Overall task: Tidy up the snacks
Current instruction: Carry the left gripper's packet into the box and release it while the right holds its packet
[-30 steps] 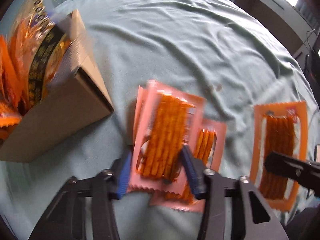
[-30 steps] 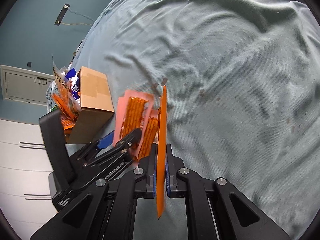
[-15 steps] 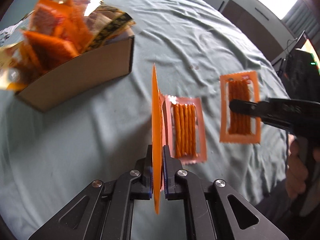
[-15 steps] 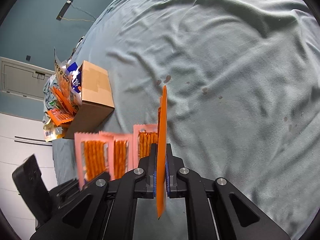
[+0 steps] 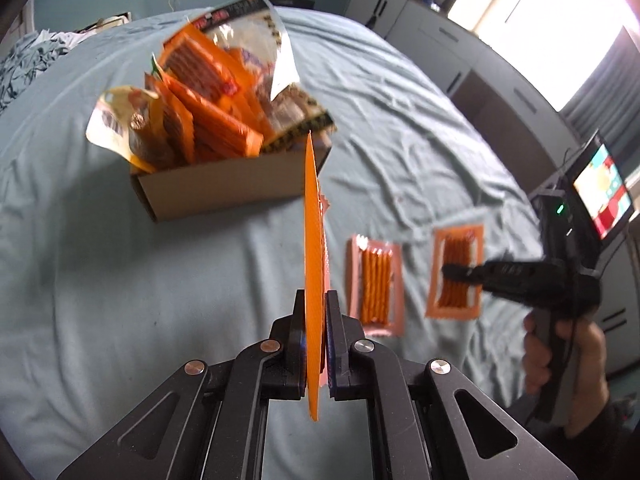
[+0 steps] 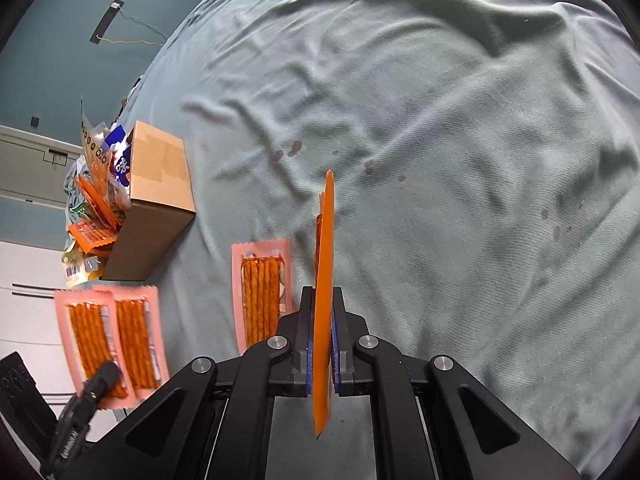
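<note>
Edgewise, each claw clamps its own snack packet: left claw (image 5: 316,344), right claw (image 6: 321,344).

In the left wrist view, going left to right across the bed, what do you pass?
Cardboard box of snacks → orange packet pinched edge-on in the left gripper → pink stick-snack packet lying flat → orange packet held in the right gripper → person's hand.

A home bedroom: rumpled teal bedsheet (image 6: 440,120), white cabinets (image 5: 500,68) (bright window behind), teal walls.
</note>
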Demonstrator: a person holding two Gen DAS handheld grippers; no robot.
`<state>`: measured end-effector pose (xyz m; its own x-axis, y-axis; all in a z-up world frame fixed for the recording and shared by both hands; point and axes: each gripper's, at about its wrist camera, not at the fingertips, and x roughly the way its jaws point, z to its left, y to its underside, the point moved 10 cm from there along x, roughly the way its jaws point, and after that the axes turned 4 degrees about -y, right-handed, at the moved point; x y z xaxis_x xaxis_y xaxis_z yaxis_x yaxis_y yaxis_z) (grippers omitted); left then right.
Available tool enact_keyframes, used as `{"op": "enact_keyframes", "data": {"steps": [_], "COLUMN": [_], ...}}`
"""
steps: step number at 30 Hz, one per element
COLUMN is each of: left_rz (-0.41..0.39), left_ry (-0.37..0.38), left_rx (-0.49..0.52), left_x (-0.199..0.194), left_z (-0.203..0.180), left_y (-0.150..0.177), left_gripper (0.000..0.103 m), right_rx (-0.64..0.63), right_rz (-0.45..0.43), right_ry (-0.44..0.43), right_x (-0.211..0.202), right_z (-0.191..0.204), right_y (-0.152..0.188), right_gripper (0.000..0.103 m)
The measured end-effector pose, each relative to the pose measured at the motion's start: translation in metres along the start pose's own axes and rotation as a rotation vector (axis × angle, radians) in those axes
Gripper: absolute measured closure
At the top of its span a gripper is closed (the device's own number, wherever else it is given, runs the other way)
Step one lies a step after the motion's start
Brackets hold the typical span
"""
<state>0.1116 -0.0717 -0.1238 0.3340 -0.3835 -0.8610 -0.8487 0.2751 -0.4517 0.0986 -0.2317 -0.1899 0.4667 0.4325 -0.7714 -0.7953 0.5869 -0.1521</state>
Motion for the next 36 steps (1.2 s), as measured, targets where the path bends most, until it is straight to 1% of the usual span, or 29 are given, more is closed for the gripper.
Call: {"op": "enact_keyframes", "data": {"steps": [4,9,13,18,21,27,36], "left_rz": [-0.054,-0.089,-0.124,-0.146,-0.155,-0.175,-0.211], "left_ry": [0.016,0.039,0.046,0.013,0.020,0.014,-0.052], "left_rx": [0.005,-0.012,-0.032,-0.062,-0.075,-0.025,0.005], "left_x": [-0.014,-0.025,-0.034,-0.030,-0.027,-0.028,-0.036], "left_z": [0.000,0.003,0.009,0.015,0.015,0.001,-0.007], "left_y": [-0.010,-0.019,-0.024,-0.024,-0.025,-0.024,-0.034], "left_gripper": [0.097,0.097,0.097,0.097,0.097,0.097,0.097], "right_rx": [-0.025,-0.055,-0.058,-0.056,-0.049,-0.047,-0.068], "right_rz": [-0.002,0.000,0.007,0.008,0.010,0.019,0.009], "right_ry": [0.024,0.051,0.057,0.048,0.039,0.015,-0.019], "right_x": [0.001,0.004,0.006,0.006,0.007,0.009,0.006], "right_z": [0.005,0.008,0.008,0.009,0.007,0.009,0.018], "right_y": [0.003,0.005,0.007,0.006,0.005,0.004,0.003], "right_gripper": [0.098,0.098,0.098,0.098,0.098,0.098,0.098]}}
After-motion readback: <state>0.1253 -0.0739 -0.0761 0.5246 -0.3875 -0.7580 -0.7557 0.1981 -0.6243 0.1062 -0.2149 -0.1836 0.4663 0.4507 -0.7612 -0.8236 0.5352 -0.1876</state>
